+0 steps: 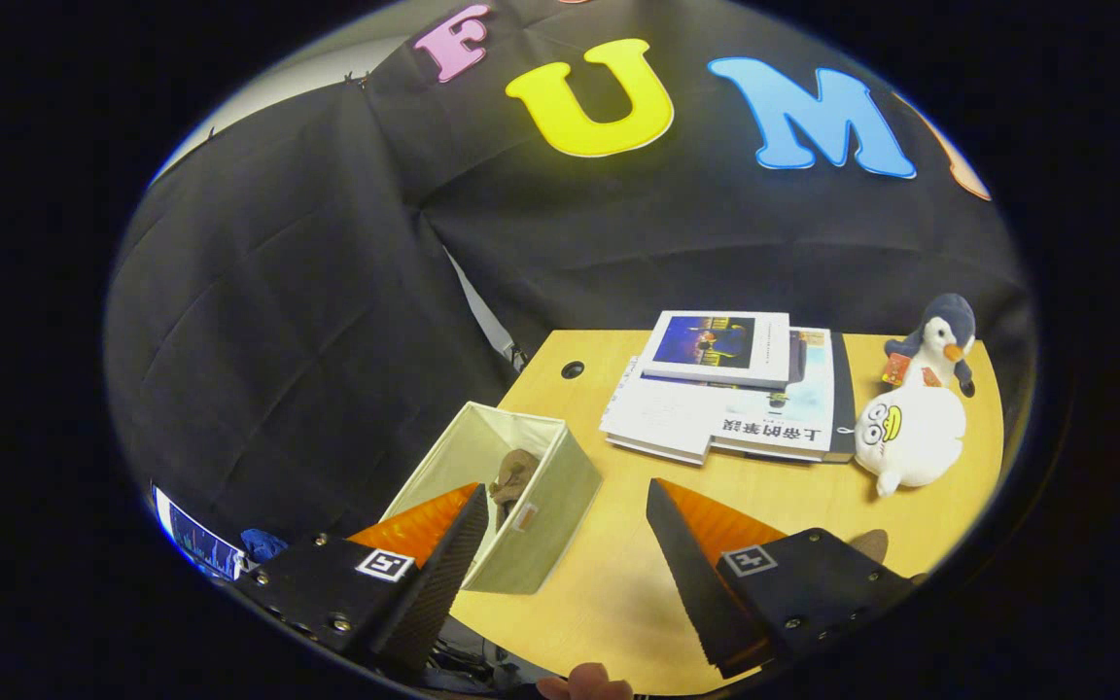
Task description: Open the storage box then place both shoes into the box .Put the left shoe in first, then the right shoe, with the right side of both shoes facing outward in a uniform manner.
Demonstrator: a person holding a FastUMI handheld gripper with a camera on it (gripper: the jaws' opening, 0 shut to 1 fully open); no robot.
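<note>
Landmark: storage box (511, 506), pale fabric, open-topped, standing on the wooden table (793, 486) near its front-left corner.
Gripper (565, 549): held above the table, fingers spread wide apart, nothing between them; jaws grip nothing.
Left finger (438, 559): overlaps the box's near left corner as seen from the camera; contact cannot be told.
Right finger (682, 554): well to the right of the box, over bare tabletop.
Box contents: one brown shoe (513, 478) inside, lying against the inner wall on the side nearest the fingers; which shoe it is and which side faces out cannot be told.
Second shoe: a small brown rounded shape (873, 544) shows just behind the right finger's mount, far right of the box; too little visible to be sure what it is.
Box front: small tag (525, 517) on the outer wall facing the gap between the fingers.
Books (730, 389): a stack to the right of the box and farther back, one smaller book lying on top of larger ones.
Plush toys: white round toy (910, 433) right of the books; penguin toy (939, 345) just behind it, both well apart from the box.
Table hole (573, 369): dark cable hole behind the box, near the back edge.
Hand: a fingertip (584, 681) at the near table edge, in front of the box and between the fingers' bases.
Screen (198, 544): partly seen to the left of the box, off the table.
</note>
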